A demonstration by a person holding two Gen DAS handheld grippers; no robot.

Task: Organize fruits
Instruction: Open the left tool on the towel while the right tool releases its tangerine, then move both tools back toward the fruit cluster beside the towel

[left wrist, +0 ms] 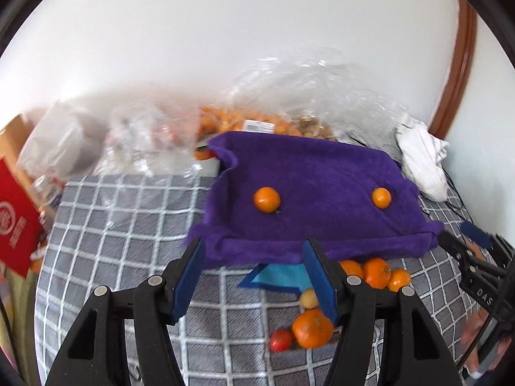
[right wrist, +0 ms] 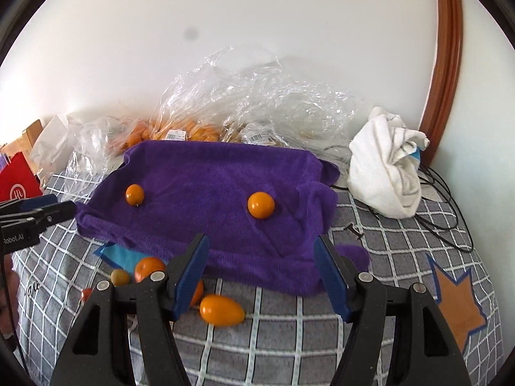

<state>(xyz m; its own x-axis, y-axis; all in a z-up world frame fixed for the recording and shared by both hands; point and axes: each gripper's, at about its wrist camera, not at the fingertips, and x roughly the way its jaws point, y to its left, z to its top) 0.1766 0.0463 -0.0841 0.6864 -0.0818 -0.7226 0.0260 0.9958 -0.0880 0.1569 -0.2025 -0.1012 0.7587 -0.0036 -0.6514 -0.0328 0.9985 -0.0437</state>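
A purple towel lies on the checked cloth with two small orange fruits on it, a left one and a right one. More orange fruits lie in front of the towel, with a larger orange, a red fruit and a pale yellow one. An oval orange fruit lies near my right gripper. My left gripper is open and empty before the towel's front edge. My right gripper is open and empty too.
Clear plastic bags with more orange fruit lie behind the towel against the wall. A bundled white cloth sits at the right with black cables. A red box stands at the left. A blue cloth piece peeks from under the towel.
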